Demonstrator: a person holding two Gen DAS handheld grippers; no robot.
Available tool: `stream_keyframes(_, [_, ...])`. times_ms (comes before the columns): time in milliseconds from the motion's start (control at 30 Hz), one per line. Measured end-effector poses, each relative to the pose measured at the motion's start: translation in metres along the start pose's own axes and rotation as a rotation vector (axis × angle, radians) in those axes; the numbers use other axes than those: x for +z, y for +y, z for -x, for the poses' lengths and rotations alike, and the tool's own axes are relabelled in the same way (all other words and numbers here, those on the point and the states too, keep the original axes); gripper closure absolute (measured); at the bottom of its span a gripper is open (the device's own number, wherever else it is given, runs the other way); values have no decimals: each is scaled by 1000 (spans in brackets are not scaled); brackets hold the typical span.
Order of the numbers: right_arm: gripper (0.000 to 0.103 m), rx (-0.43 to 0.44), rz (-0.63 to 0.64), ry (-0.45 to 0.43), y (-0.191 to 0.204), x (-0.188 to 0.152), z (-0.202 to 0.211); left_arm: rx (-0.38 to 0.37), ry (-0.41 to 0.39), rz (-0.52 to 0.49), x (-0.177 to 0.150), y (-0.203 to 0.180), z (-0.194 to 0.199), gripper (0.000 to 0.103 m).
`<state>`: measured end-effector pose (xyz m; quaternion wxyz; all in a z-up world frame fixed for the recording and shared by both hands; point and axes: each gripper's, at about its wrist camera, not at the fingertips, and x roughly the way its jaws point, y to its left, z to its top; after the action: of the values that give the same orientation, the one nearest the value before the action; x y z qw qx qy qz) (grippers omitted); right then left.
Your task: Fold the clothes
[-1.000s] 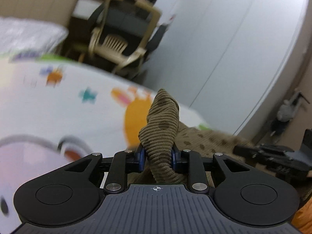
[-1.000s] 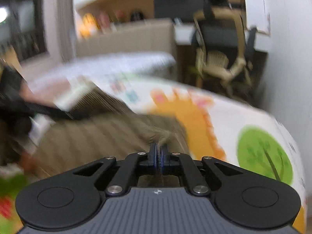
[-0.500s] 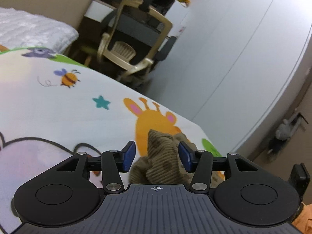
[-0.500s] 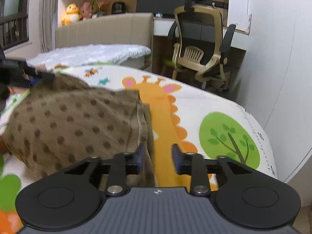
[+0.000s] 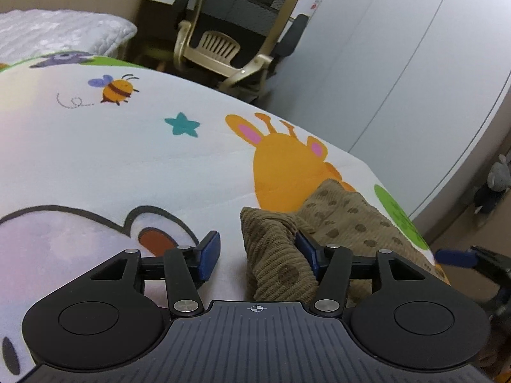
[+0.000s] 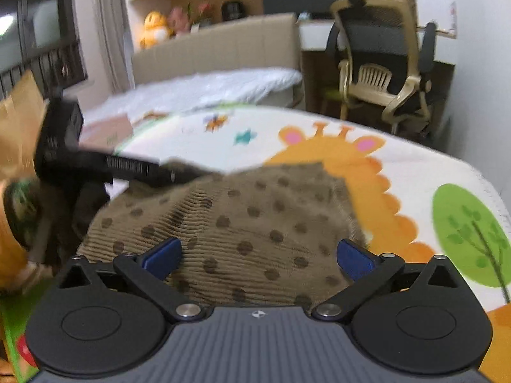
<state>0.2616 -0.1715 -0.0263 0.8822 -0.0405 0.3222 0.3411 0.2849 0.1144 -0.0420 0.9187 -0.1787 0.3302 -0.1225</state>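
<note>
- Since a second ago both grippers have let go: the left gripper [image 5: 258, 253], then clamped on a bunched fold of the brown dotted garment [image 5: 338, 223], now has its jaws spread wide, and the right gripper [image 6: 258, 255] has opened from fully closed
- Left wrist view: the garment lies on the cartoon play mat [image 5: 127, 159], a raised corduroy fold touching only the right blue pad [image 5: 305, 249]; the left pad stands apart over bare mat. Open mat stretches ahead and to the left, ending at an edge before the office chair [image 5: 233, 32] and the white wall panels [image 5: 399, 63]
- This view alone shows a grey plush toy [image 5: 493, 185] by the wall
- Right wrist view, somewhat blurred: the garment [image 6: 249, 223] spreads flat between and beyond the released pads, neither visibly pressing it. Bare mat [image 6: 431, 172] lies to the right up to its rounded edge
- Only here the left gripper [image 6: 127, 169] appears from the side, reaching over the garment's far edge, with the bed [image 6: 207, 89] behind
</note>
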Motion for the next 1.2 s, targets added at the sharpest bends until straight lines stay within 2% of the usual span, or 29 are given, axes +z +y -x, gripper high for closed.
stream_keyframes(100, [0, 5, -49, 8, -2, -7, -2, -1, 2, 5, 0, 3, -1, 42])
stream_keyframes(267, [0, -73, -51, -9, 15, -12, 5, -12, 2, 16, -1, 7, -3, 35])
stream_keyframes(433, [0, -41, -25, 8, 11, -14, -3, -6, -1, 21, -1, 8, -4, 33])
stream_keyframes(533, [0, -31, -53, -4, 7, -21, -3, 11, -17, 24, 1, 8, 6, 24])
stream_keyframes(633, [0, -37, -50, -27, 9, -26, 0, 3, -50, 65, 1, 8, 36, 16])
stream_keyframes(700, [0, -28, -60, -33, 7, -27, 0, -37, -54, 119, -6, 7, 65, 11])
stream_keyframes(800, [0, -14, -75, -44, 6, -28, 0, -141, -34, 188, -25, 0, 105, 9])
stream_keyframes(900, [0, 4, -100, -58, 3, -29, 2, -305, 53, 290, -51, -10, 121, 8])
stream_keyframes(967, [0, 16, -126, -69, 0, -29, 6, -377, 124, 336, -68, -21, 115, 8])
stream_keyframes(1067, [0, 22, -179, -92, -7, -26, 17, -402, 199, 394, -85, -34, 88, 8])
stream_keyframes(1133, [0, -1, -178, -122, -10, -24, 29, -368, 219, 451, -89, -36, 70, 8])
stream_keyframes(1200, [0, -32, -163, -149, -13, -22, 40, -313, 202, 502, -86, -33, 59, 13])
